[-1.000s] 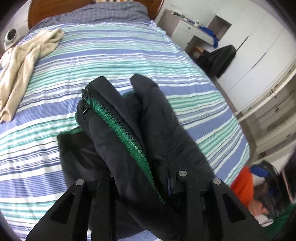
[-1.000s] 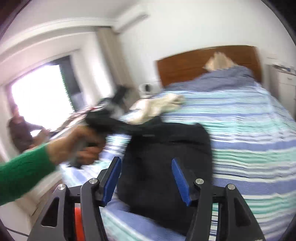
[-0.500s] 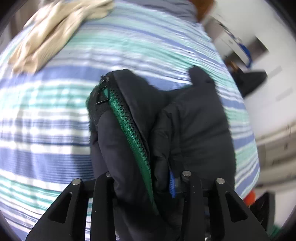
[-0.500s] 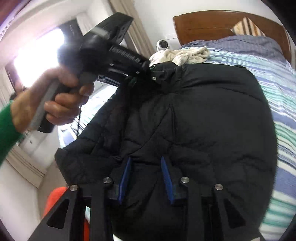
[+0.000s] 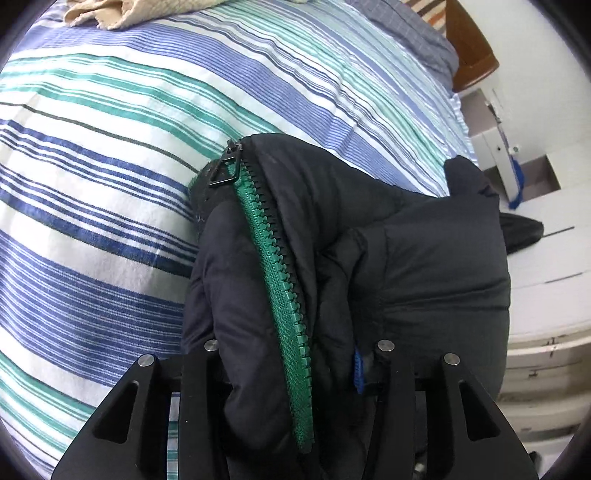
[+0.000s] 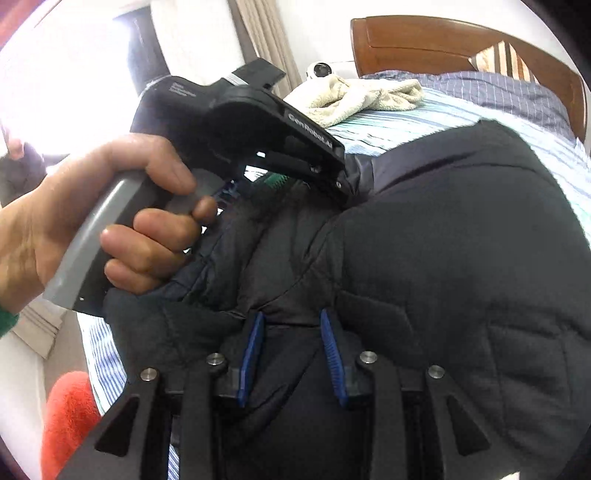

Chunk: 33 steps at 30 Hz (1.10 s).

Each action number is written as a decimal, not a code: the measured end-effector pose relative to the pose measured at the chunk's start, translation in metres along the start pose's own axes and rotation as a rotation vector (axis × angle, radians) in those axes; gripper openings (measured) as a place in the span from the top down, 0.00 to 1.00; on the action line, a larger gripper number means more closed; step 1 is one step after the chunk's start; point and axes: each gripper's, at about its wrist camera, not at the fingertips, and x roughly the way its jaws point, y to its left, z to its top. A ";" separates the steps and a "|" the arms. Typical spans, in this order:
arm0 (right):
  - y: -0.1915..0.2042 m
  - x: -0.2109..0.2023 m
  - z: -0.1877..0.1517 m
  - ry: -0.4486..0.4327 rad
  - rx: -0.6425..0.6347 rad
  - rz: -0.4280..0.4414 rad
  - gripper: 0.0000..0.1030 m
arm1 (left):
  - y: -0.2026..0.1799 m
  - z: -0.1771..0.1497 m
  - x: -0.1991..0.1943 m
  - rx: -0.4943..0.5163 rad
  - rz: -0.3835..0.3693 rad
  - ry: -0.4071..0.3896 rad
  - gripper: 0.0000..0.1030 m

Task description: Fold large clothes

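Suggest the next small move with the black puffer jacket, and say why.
Probably lower the black puffer jacket onto the striped bedspread and let go: the left gripper, jaws just opening, has its green-zippered edge bunched between them; the right gripper pinches quilted fabric.

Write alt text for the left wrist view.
The left gripper holds a bunched black puffer jacket, its green zipper running up the middle, over a blue, green and white striped bedspread. A beige garment lies at the top edge.
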 end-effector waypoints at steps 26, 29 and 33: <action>-0.172 0.054 0.098 0.245 0.189 -0.238 0.68 | 0.003 -0.006 0.005 0.040 0.028 -0.043 0.54; -0.159 0.039 0.099 0.215 0.168 -0.256 0.67 | 0.006 -0.008 0.003 0.047 0.013 -0.045 0.54; -0.114 -0.041 0.066 0.069 0.169 -0.029 0.65 | 0.011 -0.010 0.003 0.043 -0.010 -0.051 0.54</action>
